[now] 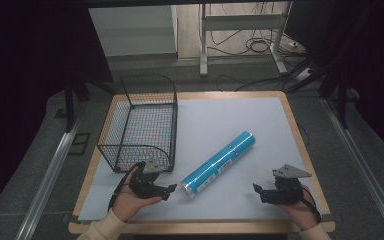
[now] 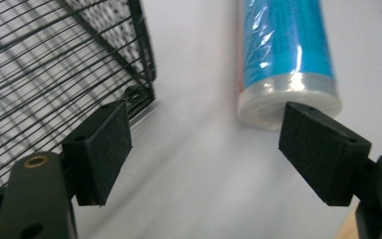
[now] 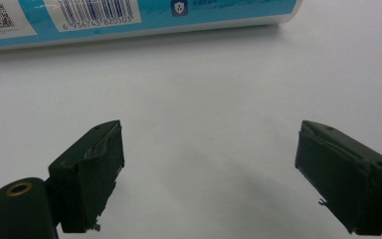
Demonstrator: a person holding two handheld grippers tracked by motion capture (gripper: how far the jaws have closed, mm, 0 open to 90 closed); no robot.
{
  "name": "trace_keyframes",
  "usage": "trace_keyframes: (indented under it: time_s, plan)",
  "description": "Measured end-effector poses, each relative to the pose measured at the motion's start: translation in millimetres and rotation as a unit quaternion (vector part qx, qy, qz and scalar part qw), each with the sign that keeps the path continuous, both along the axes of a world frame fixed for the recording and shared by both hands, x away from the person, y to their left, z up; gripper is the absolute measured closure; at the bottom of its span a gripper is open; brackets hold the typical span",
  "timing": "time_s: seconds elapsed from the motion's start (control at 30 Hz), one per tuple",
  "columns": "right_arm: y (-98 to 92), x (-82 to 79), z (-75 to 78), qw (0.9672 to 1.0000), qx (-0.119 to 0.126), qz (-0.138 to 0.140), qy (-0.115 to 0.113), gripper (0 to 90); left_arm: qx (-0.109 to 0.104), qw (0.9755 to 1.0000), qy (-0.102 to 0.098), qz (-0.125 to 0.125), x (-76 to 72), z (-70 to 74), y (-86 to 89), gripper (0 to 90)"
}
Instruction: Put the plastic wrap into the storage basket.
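Note:
A long blue roll (image 1: 219, 163) wrapped in clear film lies diagonally on the white mat, its near end toward the left hand. My left gripper (image 1: 170, 191) stands open just left of that end; in the left gripper view the roll's white end (image 2: 288, 102) lies just beyond the right jaw pad, with nothing between the jaws. My right gripper (image 1: 258, 191) is open at the mat's front right, apart from the roll. In the right gripper view the roll's side (image 3: 129, 20) with its barcode label runs across the top, well beyond the open jaws (image 3: 211, 174).
A black wire basket (image 1: 142, 120) stands on the left part of the table, its near corner (image 2: 139, 94) close to my left gripper. The wooden table edge (image 1: 200, 227) runs along the front. Cables and a desk frame (image 1: 240, 35) lie on the floor beyond.

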State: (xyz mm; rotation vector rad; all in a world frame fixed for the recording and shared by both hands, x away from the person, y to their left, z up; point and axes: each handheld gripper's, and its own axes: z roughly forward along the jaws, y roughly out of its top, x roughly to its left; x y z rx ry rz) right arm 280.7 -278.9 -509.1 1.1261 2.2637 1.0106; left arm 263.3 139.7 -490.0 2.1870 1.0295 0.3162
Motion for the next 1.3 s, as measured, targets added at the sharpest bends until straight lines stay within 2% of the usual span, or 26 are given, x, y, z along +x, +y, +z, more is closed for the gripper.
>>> trace_keyframes:
  time_s: [0.23, 0.33, 0.57, 1.03, 1.3]
  plan:
    - [-0.4, 1.0, -1.3, 1.0, 0.0, -0.001, 0.004, 12.2, -0.007, 0.9999, 0.002, -0.007, 1.1, 6.7, -8.7, 20.3]
    - [0.5, -0.2, -0.4, 0.9999, 0.013, -0.001, 0.01, 12.4, -0.011, 0.9999, -0.001, -0.009, 1.3, 13.2, -13.2, 20.5]
    - [2.3, -1.1, -1.5, 0.9999, 0.007, 0.001, 0.012, 12.4, -0.005, 0.9998, -0.006, -0.017, 3.8, 19.1, -23.9, 20.6]
    - [3.3, -1.9, -1.7, 0.9999, 0.004, 0.001, 0.012, 12.5, -0.001, 0.9992, 0.003, -0.041, 15.3, 28.9, -48.1, 20.3]
    - [4.0, -1.7, -2.7, 0.9999, 0.001, 0.001, 0.012, 12.7, -0.007, 0.9986, 0.002, -0.052, 21.7, 35.6, -59.0, 19.3]
